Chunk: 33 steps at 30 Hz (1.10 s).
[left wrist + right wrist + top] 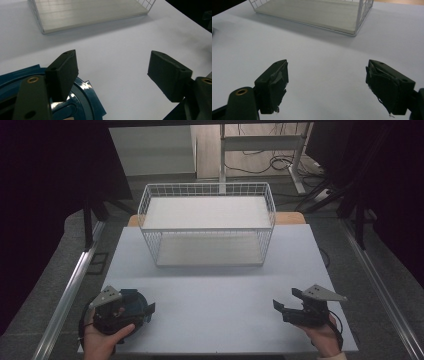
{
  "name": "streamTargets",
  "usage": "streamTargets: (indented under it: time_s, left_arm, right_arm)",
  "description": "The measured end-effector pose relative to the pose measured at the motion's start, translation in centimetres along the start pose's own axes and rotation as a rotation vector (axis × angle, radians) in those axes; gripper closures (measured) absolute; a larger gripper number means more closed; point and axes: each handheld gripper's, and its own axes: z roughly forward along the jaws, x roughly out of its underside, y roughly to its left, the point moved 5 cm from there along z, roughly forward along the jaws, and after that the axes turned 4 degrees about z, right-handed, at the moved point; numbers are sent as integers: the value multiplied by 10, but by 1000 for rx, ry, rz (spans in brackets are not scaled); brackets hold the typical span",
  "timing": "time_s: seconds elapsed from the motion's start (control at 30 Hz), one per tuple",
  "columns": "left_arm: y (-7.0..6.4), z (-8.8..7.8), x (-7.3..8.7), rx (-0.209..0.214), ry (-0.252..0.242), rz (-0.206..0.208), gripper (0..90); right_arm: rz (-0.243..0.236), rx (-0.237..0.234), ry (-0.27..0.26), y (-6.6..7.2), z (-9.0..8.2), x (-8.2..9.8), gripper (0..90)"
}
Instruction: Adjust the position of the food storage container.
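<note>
The fingers (63, 72) of the left gripper (131, 307) stand wide apart with nothing between them, one of them hanging just over the rim of a dark blue plate (87, 100), and the right gripper (325, 86) shows its own worn pads (277, 82) parted as well over bare table (215, 290) — neither one clamps anything. The blue plate lies flat at the near left corner of the table, under and just beside the left gripper, well apart from the white wire basket (207, 187) that stands at the far middle. It looks like a hard, glossy plastic dish: stiff, probably light, and likely slick where the light glints on it. Because it sits flat, the sensible hold seems to be the rim — one jaw above the edge and one slipped beneath, at the side nearest the gripper. A pinch too near the lip could let it slide out or tip, so a deeper bite on the rim would serve better. The right gripper is near nothing it could take.
</note>
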Motion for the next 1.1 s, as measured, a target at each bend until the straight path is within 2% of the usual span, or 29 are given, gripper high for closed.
streamTargets:
  time_s: [0.1, 0.43, 0.5, 0.7, 0.77, 0.97, 1.1]
  left_arm:
    - [4, -4, 0, -28, -1, 10, 265]
    - [19, -18, 0, -80, -10, 11, 323]
    - [24, -25, 2, -100, -4, 12, 347]
    - [33, -38, 6, -116, 14, 8, 479]
    - [36, -41, 7, -130, 20, 7, 541]
    - [46, -50, 16, -140, 40, -16, 753]
    - [52, -56, 24, -157, 62, -20, 852]
  right_arm:
    - [8, -1, -4, -1, -1, 0, 183]
    - [11, 15, 16, -3, 2, 2, 184]
    - [13, 21, 21, -5, 2, 3, 184]
    - [11, 37, 32, -6, 4, 4, 184]
    - [10, 40, 32, -6, 4, 4, 184]
    - [9, 44, 33, -6, 4, 4, 184]
    - [8, 47, 36, -6, 4, 5, 184]
